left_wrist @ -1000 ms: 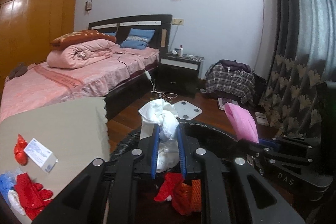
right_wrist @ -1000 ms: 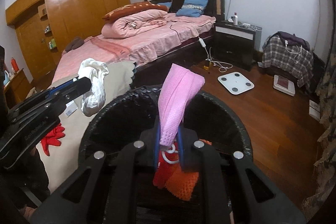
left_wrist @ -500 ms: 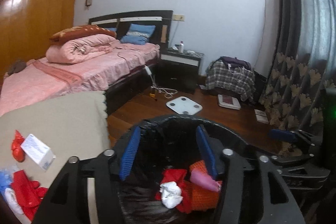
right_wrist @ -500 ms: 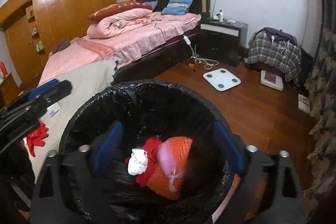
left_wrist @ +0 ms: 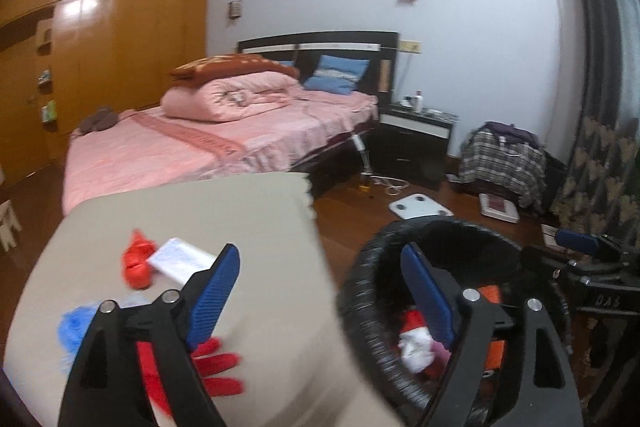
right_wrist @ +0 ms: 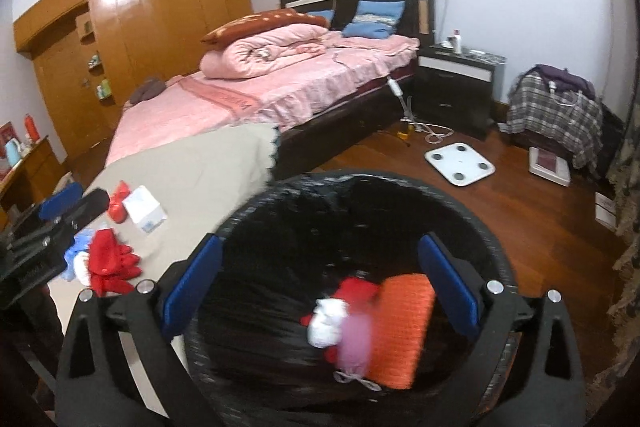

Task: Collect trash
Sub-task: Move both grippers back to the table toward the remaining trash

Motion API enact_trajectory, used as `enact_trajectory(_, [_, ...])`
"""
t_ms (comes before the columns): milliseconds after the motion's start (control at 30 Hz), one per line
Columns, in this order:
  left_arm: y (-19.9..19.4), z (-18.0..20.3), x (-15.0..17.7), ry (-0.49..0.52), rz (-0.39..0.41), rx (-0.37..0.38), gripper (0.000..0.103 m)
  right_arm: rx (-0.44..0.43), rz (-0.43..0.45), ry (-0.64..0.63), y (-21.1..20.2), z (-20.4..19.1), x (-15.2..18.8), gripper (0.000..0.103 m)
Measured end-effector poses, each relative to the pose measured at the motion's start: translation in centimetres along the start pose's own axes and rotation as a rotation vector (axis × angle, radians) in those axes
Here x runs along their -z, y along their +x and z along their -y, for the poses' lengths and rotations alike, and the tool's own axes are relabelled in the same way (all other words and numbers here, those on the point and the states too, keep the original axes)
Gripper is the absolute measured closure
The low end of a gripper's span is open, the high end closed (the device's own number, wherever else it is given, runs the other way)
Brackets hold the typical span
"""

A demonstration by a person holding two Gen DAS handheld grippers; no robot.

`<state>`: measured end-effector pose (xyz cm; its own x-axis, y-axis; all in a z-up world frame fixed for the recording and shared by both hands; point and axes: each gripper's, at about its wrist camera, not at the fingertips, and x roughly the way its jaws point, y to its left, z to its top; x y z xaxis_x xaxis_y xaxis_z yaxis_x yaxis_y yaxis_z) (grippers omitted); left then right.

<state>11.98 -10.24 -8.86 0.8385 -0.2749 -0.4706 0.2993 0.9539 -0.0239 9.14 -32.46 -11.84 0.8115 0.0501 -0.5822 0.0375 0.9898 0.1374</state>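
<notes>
A black-lined trash bin (right_wrist: 460,203) (left_wrist: 360,279) stands beside a beige-covered table (left_wrist: 180,211) (right_wrist: 200,167). Inside it lie white (right_wrist: 326,321), pink (right_wrist: 354,339), red (right_wrist: 356,289) and orange (right_wrist: 404,327) trash. My right gripper (right_wrist: 320,279) is open and empty above the bin. My left gripper (left_wrist: 320,291) is open and empty, straddling the table edge and the bin rim. On the table lie a red glove (left_wrist: 216,367) (right_wrist: 110,263), a red wad (left_wrist: 138,263) (right_wrist: 119,205), a white box (left_wrist: 180,263) (right_wrist: 144,213) and blue plastic (left_wrist: 74,327) (right_wrist: 78,245).
A pink bed (left_wrist: 224,147) stands behind the table. A black nightstand (left_wrist: 414,143), a plaid-covered seat (left_wrist: 500,155), a white scale (left_wrist: 418,207) and cables lie on the wooden floor. A curtain (left_wrist: 600,163) hangs at right. A wardrobe (left_wrist: 100,67) lines the left wall.
Both grippers opened and dropped the white wad and the pink cloth into the bin. My left gripper then swung left toward the table; the right stayed over the bin.
</notes>
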Motion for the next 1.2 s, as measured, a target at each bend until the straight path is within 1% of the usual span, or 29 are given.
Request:
enact_trajectory(300, [-2.9, -8.1, 2.3, -0.070, -0.021, -0.162, 0.021, -0.132, -0.012, -0.090, 2.2, -8.4, -1.1, 0.007])
enact_trajectory(433, [-3.8, -11.8, 3.4, -0.102, -0.036, -0.232, 0.021, -0.179, -0.024, -0.129, 3.4, -12.1, -0.9, 0.007])
enact_trajectory(633, [-4.5, -16.5, 5.2, -0.133, -0.061, -0.312, 0.021, -0.247, -0.049, -0.190, 5.2, -17.6, -0.2, 0.007])
enact_trajectory(767, [-4.8, -19.0, 6.4, -0.158, -0.079, -0.346, 0.021, -0.266, -0.066, -0.225, 6.4, -20.3, 0.3, 0.007])
enact_trajectory(867, [-4.7, -20.0, 7.2, -0.168, -0.093, -0.360, 0.021, -0.283, -0.086, -0.235, 7.5, -22.1, 1.0, 0.007])
enact_trajectory(1200, [-4.2, -22.8, 9.5, -0.202, -0.128, -0.387, 0.021, -0.320, -0.155, -0.284, 10.4, -25.7, 3.4, 0.008])
